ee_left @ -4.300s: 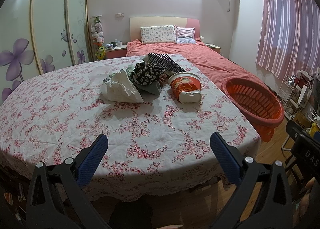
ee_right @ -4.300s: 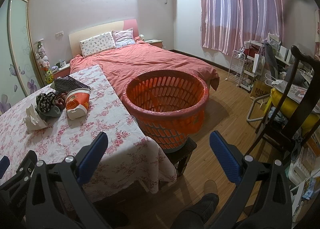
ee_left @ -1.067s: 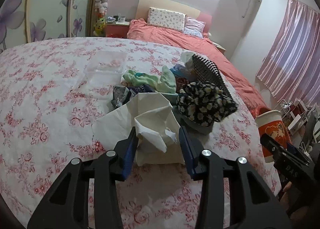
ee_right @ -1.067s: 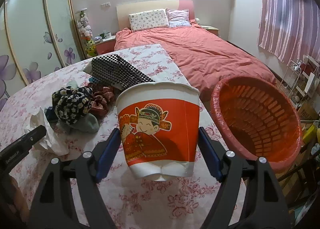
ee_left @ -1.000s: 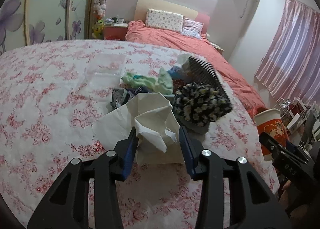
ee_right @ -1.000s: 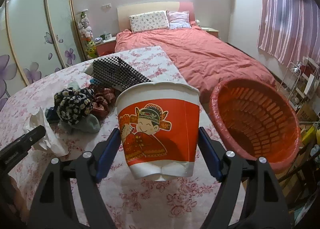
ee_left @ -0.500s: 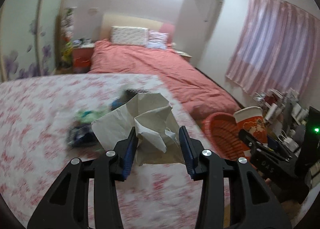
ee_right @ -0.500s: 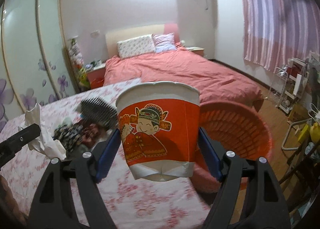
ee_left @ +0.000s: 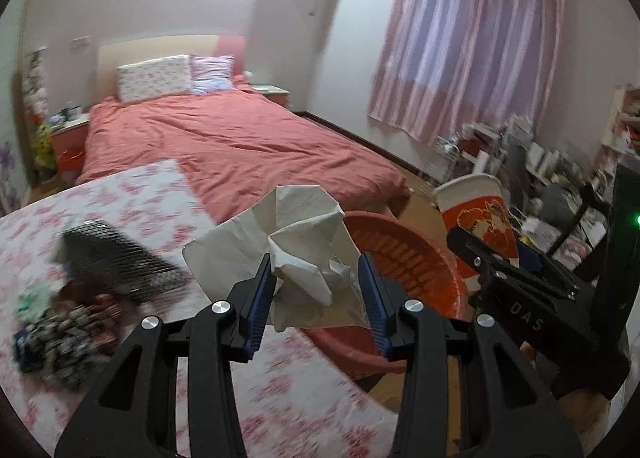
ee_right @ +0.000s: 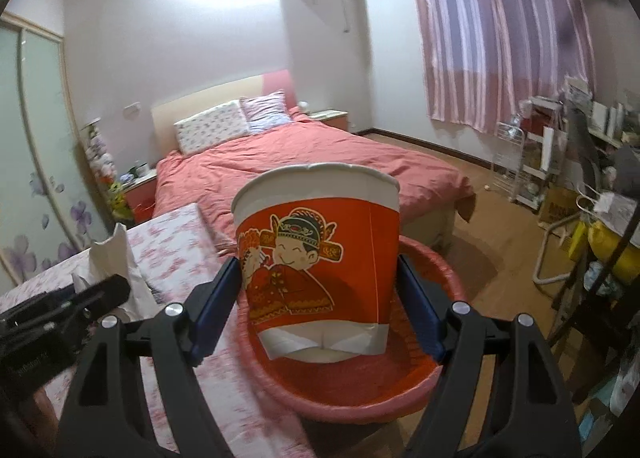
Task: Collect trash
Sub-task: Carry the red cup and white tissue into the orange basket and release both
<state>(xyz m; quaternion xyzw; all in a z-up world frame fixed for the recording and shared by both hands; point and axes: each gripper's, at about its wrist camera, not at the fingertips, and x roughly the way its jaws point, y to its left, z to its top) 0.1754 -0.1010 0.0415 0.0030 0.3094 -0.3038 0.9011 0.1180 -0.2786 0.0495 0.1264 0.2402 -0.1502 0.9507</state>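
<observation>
My left gripper (ee_left: 316,290) is shut on a crumpled white paper bag (ee_left: 296,242), held above the table edge just left of the red basket (ee_left: 404,258). My right gripper (ee_right: 320,298) is shut on a red and white paper bucket (ee_right: 320,254) with a cartoon figure, held upright over the red basket (ee_right: 360,382). In the left wrist view the bucket (ee_left: 476,213) and right gripper (ee_left: 520,270) show to the right of the basket. In the right wrist view the paper bag (ee_right: 116,262) and left gripper (ee_right: 60,310) show at the left.
A table with a floral cloth (ee_left: 120,201) holds a pile of dark cloths and a black mesh item (ee_left: 116,258). A bed with a red cover (ee_left: 224,145) lies beyond. Cluttered shelves and a chair (ee_right: 592,185) stand at the right.
Both grippers have swung right from the table toward the red basket, carrying the paper bag and the bucket. The bucket now hangs over the basket.
</observation>
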